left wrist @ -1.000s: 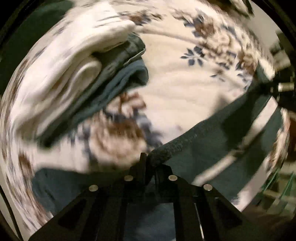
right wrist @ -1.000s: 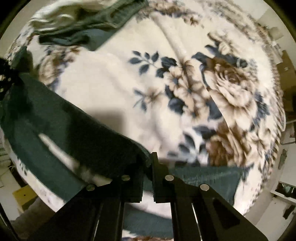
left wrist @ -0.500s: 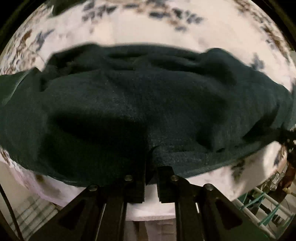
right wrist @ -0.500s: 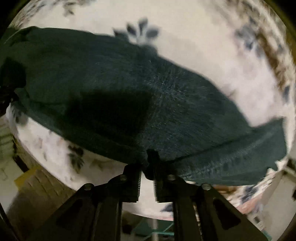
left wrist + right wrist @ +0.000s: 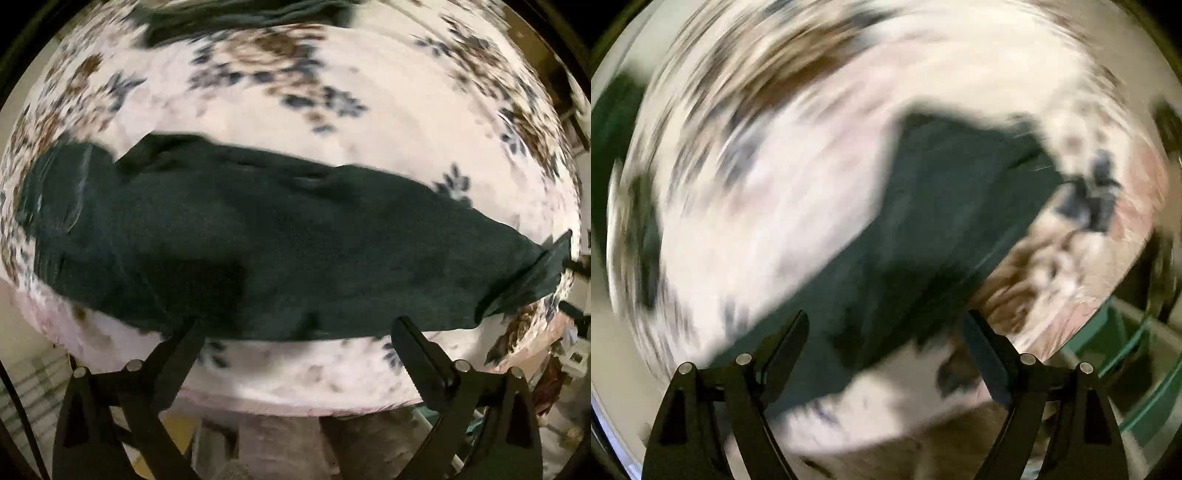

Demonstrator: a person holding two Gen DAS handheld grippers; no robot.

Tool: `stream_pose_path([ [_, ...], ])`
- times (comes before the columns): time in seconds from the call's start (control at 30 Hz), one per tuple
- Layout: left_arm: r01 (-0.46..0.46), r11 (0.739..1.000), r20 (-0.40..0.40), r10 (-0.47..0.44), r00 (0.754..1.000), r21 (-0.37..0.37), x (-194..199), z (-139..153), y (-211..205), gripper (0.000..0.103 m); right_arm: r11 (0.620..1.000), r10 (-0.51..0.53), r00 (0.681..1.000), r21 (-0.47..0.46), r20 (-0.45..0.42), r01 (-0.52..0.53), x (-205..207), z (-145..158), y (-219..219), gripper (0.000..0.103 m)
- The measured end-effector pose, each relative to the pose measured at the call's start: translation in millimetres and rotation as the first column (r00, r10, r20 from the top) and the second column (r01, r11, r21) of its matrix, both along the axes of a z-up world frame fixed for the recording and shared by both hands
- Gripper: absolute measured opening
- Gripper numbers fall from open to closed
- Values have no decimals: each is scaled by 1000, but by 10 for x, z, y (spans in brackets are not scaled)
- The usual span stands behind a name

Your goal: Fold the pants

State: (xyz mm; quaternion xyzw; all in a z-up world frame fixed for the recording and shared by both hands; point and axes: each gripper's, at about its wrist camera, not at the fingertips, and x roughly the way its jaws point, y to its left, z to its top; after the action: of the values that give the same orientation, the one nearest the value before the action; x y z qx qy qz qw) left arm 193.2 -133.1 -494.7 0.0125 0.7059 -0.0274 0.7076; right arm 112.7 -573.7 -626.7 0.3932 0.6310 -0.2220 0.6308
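Observation:
Dark green pants point(image 5: 280, 243) lie folded lengthwise on a white floral blanket point(image 5: 388, 122), stretched from left to right near the front edge. My left gripper point(image 5: 295, 328) is open and empty, just in front of the pants' near edge. In the blurred right wrist view the same pants point(image 5: 923, 229) run from lower left to upper right. My right gripper point(image 5: 886, 328) is open and empty over their near end.
A pile of other dark clothes point(image 5: 240, 18) lies at the far edge of the blanket. The blanket's front edge point(image 5: 295, 398) drops to the floor below my left gripper. A green rack point(image 5: 1137, 350) stands at the right.
Both grippers have opened and let go of the pants. The pants now lie flat on the blanket. Both grippers have drawn back, and the right one is swinging fast.

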Motion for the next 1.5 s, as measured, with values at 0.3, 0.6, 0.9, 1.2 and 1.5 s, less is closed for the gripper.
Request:
stream_pose_path([
  [0.3,155,988,59,-153,987,-26,154,-60,-941,103,995,-95,995,-5,16,95,175,-297,-572,9],
  [0.6,224,974,84,-220,972,-43,126,-111,-1340,103,998,-33,967,-43,253,46,-417,97,-764,29],
  [0.9,219,975,40,-218,975,-39,59,-309,-1273,103,903,-422,870,203,254,379,-1027,-343,-1069,63],
  [1.2,152,987,24,-152,988,-44,92,-412,-961,103,974,-226,949,55,222,219,-537,-267,-834,10],
  [1.5,74,994,68,-69,995,-76,117,-379,-621,103,985,83,855,-172,511,8,-567,492,-525,8],
])
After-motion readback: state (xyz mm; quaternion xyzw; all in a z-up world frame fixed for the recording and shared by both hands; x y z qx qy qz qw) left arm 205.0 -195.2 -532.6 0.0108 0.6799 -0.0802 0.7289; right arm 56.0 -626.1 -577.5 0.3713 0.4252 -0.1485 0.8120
